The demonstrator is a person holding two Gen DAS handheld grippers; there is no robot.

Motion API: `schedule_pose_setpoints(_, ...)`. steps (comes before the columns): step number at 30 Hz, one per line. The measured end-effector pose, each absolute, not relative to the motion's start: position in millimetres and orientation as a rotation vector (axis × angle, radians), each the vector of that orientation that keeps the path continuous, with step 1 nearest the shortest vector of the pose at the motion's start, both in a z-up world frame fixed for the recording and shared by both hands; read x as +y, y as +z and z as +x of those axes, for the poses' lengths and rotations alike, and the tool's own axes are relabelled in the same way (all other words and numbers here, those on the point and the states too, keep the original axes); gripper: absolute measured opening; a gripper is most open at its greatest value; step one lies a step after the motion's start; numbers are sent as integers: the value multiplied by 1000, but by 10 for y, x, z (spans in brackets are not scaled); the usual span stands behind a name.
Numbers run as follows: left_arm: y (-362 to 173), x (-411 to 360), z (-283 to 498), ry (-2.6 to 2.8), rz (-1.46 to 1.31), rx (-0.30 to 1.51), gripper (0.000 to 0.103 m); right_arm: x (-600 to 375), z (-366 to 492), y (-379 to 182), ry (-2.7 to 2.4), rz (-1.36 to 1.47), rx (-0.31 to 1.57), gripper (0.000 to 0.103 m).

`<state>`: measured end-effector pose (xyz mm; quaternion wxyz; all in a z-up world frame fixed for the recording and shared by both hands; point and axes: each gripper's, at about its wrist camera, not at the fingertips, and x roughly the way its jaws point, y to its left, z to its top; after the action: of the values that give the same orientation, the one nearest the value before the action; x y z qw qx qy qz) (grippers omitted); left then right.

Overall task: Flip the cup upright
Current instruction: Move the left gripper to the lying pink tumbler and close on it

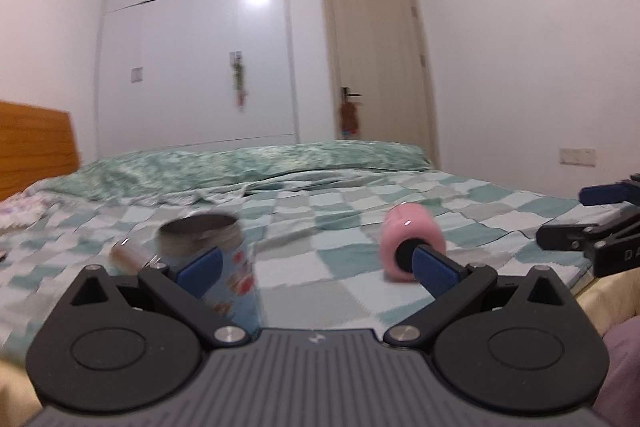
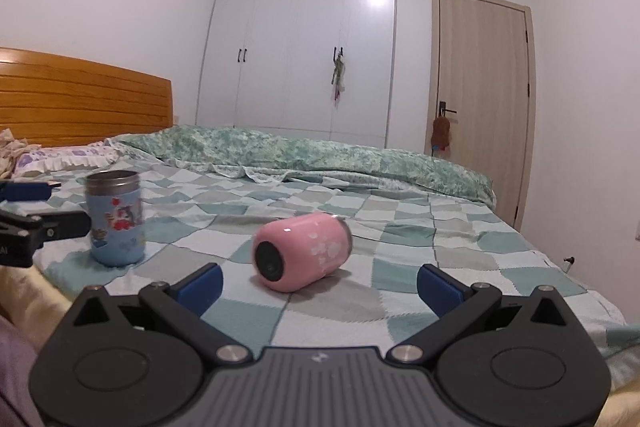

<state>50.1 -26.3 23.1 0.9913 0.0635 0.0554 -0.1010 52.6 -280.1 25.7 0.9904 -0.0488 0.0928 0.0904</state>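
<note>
Blue pads tip both of our claws. Our right gripper (image 2: 320, 277) hangs spread wide with nothing between its fingers, aimed so the pink cup (image 2: 302, 251) lies just ahead in the gap. That cup rests on its side on the checked bedspread (image 2: 460, 227) near the bed's near edge, its dark base turned toward us and its mouth facing away, so we judge it the one left to stand up. The open stance suits a grasp across the round body, which could roll on the soft cover.

Our left gripper (image 1: 316, 267) is open as well, holding nothing. The blue cup (image 1: 224, 267) sits just beside its left finger, already upright with its metal rim on top, toward the near left corner of the bed; the left view is blurred. A rumpled green quilt (image 2: 320, 155) lies along the far edge.
</note>
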Motion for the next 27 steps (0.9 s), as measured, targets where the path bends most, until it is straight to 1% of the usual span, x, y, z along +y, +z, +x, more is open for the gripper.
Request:
schedule_pose_setpoints(11,530,-951,1653,-451,292,240,103,-3091,1283,302,159,-107,275,103)
schedule_pose_setpoints(18,471,-1234,2467,-594,325,381,103,-3225,1772,365,149,-108,331,103)
schedule_pose_setpoints(22,407,-1303,2809,-642,358,446,103,-3292,2023,383,138,-101,369,103)
schedule_pose_setpoints(27,360,-1388,3206,-768,400,607,103,-3321,2275,364,125,-106,410,103)
